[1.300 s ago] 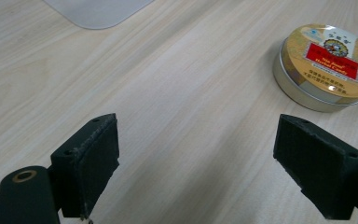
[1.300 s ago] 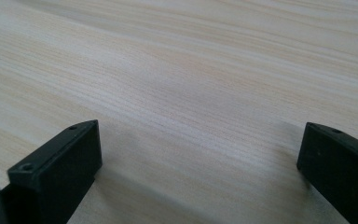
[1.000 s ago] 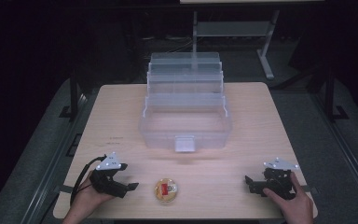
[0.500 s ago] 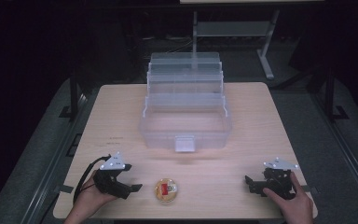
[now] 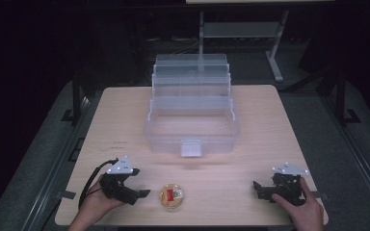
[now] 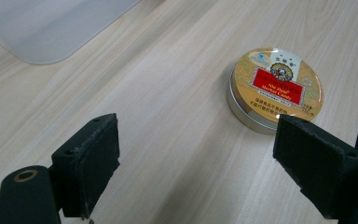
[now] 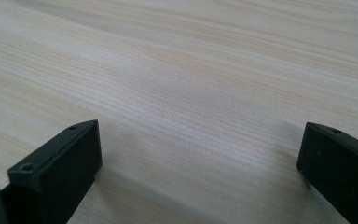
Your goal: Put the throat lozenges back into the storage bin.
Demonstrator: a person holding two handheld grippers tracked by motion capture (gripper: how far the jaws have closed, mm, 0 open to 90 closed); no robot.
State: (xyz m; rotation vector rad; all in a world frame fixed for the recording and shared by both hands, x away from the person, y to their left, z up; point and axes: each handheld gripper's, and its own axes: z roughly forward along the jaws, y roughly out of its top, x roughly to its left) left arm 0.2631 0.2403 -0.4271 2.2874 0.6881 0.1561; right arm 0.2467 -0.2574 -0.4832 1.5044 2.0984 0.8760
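The round tin (image 5: 171, 196) lies flat on the table (image 5: 260, 120) close to its near edge, a little left of the middle of that edge, just beyond the tips of the left gripper (image 5: 139, 194) and apart from them. In the left gripper view the tin (image 6: 276, 86) sits ahead of the jaws and towards the right one, not between them and not touching either pad.

The tin is low and circular, with a silver metal wall and a gold lid. The lid carries a red rectangular label with small print across its middle and a round emblem above that; the writing is too small to read with certainty.

The left gripper (image 6: 196, 158) is held by a hand (image 5: 94, 207) near the table's near left corner, its jaws spread wide with bare wood between them, gripping nothing. The right gripper (image 5: 256, 187) is held by the other hand (image 5: 306, 211) near the near right corner, well apart from the tin. In its own view the right gripper (image 7: 198, 154) also has its jaws spread wide over bare wood, empty.

A clear plastic tiered box (image 5: 192, 110) stands open at the middle of the table, its trays stepped back towards the far edge, well apart from the tin and both grippers
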